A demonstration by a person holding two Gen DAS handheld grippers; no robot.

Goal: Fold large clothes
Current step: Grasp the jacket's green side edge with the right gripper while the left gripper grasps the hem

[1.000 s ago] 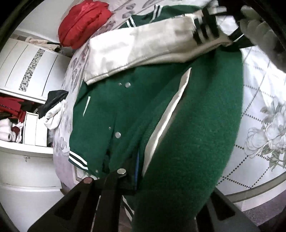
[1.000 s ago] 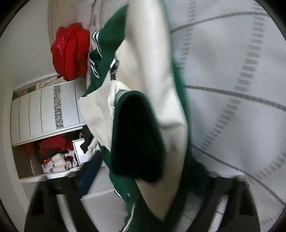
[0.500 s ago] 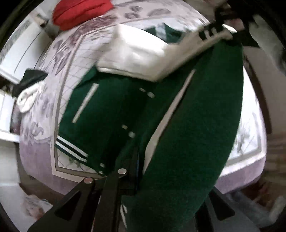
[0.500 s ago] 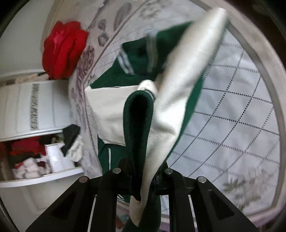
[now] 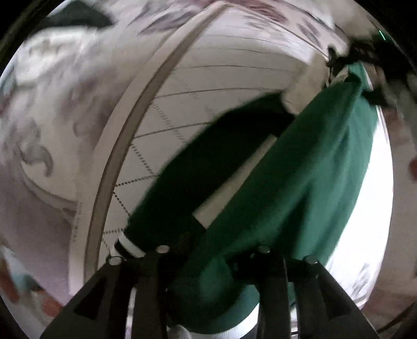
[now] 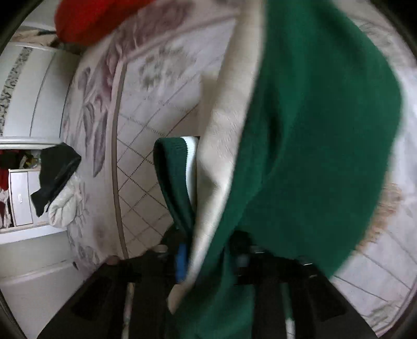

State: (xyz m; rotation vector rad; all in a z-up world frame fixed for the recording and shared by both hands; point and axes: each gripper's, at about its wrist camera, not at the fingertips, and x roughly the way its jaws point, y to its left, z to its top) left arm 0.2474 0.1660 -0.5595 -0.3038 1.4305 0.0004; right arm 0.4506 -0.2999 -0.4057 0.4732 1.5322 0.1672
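Note:
A green varsity jacket (image 5: 299, 182) with cream sleeves hangs in the air over the quilted bed. My left gripper (image 5: 211, 253) is shut on its hem end, by the striped rib band (image 5: 127, 245). The jacket stretches up to my right gripper, seen at the top right of the left wrist view (image 5: 346, 62). In the right wrist view my right gripper (image 6: 206, 250) is shut on the jacket (image 6: 312, 130), with a cream sleeve (image 6: 221, 135) and a green cuff (image 6: 174, 167) hanging in front of it.
The bed's floral quilt (image 6: 146, 104) lies under the jacket. A red bag (image 6: 96, 18) sits at the bed's far end. A black and white bundle of clothes (image 6: 57, 182) lies at the bed's left edge. White cabinets (image 6: 23, 91) stand beside the bed.
Both grippers have lifted the jacket off the bed and swung it. It lay partly spread on the quilt before and now hangs stretched between them. Both views are blurred by motion.

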